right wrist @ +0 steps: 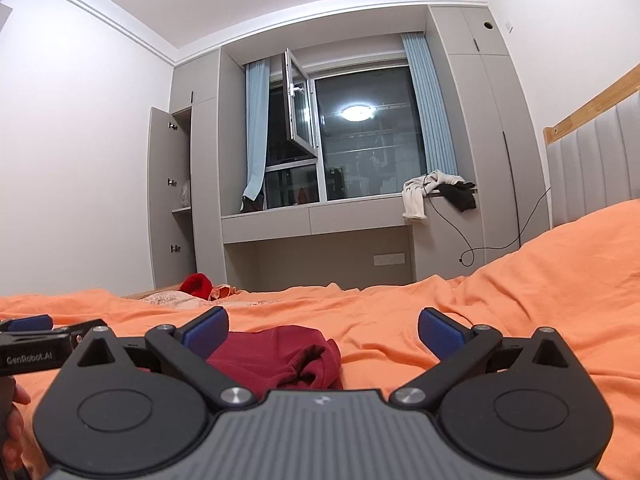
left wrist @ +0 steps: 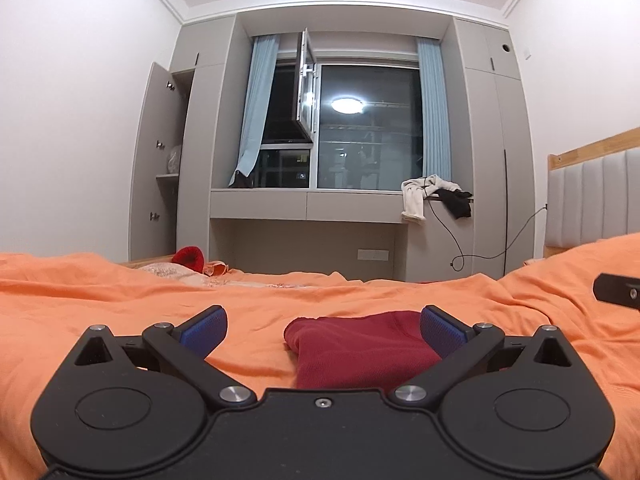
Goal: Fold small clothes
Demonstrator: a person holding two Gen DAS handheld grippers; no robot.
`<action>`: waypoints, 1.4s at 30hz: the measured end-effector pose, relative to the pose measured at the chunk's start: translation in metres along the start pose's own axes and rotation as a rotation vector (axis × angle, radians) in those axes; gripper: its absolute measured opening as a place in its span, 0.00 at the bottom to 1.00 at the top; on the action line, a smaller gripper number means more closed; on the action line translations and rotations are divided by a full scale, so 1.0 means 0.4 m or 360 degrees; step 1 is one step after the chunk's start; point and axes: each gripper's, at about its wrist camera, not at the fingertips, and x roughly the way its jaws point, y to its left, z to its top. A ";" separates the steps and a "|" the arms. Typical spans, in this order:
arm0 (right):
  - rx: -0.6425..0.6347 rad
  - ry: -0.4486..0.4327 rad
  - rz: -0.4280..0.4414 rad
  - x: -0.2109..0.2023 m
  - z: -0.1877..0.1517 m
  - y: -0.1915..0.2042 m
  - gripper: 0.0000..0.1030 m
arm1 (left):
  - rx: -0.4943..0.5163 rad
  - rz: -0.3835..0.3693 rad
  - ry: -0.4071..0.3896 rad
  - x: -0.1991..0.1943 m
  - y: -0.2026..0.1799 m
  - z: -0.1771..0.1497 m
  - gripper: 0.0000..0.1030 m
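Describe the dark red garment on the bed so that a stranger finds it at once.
Start from the orange bedsheet. The dark red garment lies on it, nearest the open left gripper and right gripper. The brighter red item sits far away, at the bed's far edge.

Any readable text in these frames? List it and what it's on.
"GenRobot.AI": white print on the left gripper body, at the right wrist view's left edge.
Small emblem on the right gripper housing: too small to read.
Nothing else legible.
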 end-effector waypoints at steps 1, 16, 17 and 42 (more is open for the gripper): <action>0.0007 0.0004 -0.0005 -0.010 -0.003 -0.001 1.00 | 0.0011 -0.0001 -0.0003 -0.013 -0.001 -0.003 0.99; -0.0035 0.0039 -0.0099 -0.117 -0.048 0.023 1.00 | -0.0032 -0.0005 0.0123 -0.108 0.038 -0.032 0.99; -0.0041 0.0047 -0.0103 -0.121 -0.052 0.025 1.00 | -0.0021 -0.0010 0.0124 -0.112 0.038 -0.034 0.99; -0.0137 0.0163 -0.0159 -0.100 -0.089 0.028 1.00 | 0.0030 -0.0075 0.0239 -0.094 0.016 -0.063 0.99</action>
